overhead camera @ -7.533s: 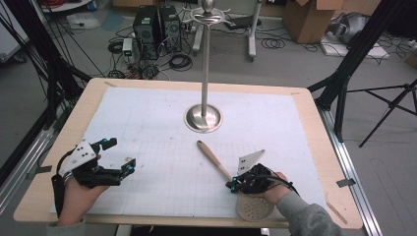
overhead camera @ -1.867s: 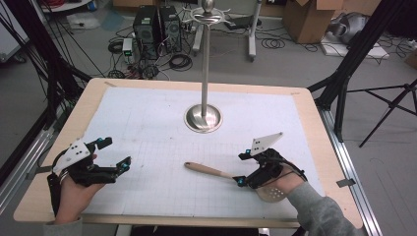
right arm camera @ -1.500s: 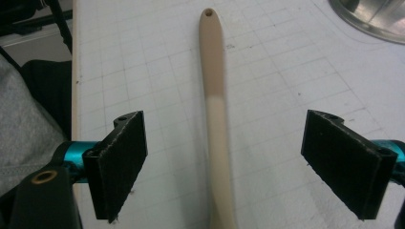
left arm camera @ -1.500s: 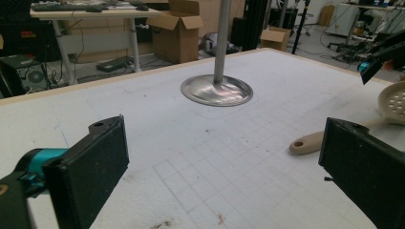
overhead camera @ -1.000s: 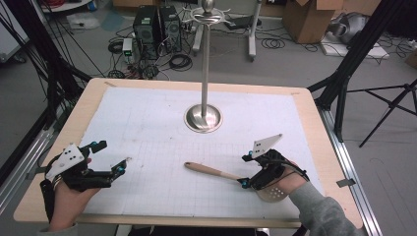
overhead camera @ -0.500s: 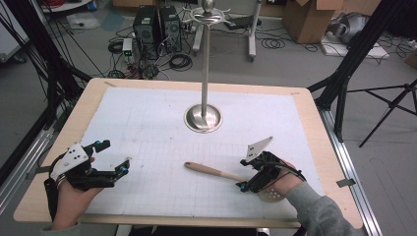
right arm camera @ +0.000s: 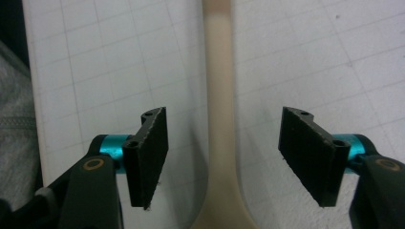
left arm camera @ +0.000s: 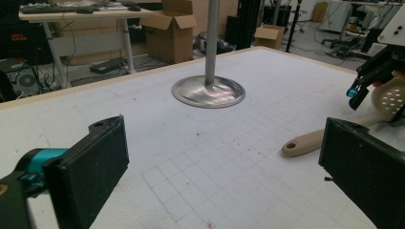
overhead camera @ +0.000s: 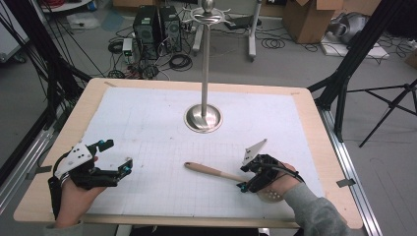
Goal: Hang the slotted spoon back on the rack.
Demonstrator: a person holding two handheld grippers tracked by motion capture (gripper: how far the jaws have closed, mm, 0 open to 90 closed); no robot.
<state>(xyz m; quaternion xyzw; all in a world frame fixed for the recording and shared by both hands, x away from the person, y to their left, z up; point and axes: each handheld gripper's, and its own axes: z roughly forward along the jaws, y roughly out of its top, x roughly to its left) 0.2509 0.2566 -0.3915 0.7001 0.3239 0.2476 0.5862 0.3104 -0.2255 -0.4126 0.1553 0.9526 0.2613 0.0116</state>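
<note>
A beige slotted spoon (overhead camera: 211, 171) lies flat on the white gridded mat (overhead camera: 157, 118), handle end to the left and perforated head (overhead camera: 272, 195) under the person's right hand. My right gripper (overhead camera: 244, 178) hovers open over the spoon's neck. The handle (right arm camera: 219, 90) runs between its two jaws, and neither pad touches it. My left gripper (overhead camera: 117, 155) is open near the table's front left with nothing between its jaws. From the left gripper (left arm camera: 224, 183), the spoon (left arm camera: 308, 141) lies ahead to the right, with the right gripper (left arm camera: 361, 87) beyond it.
A tall metal stand with a round base (overhead camera: 203, 118) rises from the middle of the mat, hooks at its top. The same base (left arm camera: 208, 92) lies ahead of the left gripper. Wooden table edges frame the mat. Boxes, cables and tripods stand on the floor beyond.
Since the earliest frame the spoon has swung from pointing away to pointing left. In the last second it lies still, the right gripper stays over its neck, and the left gripper drifted slightly right.
</note>
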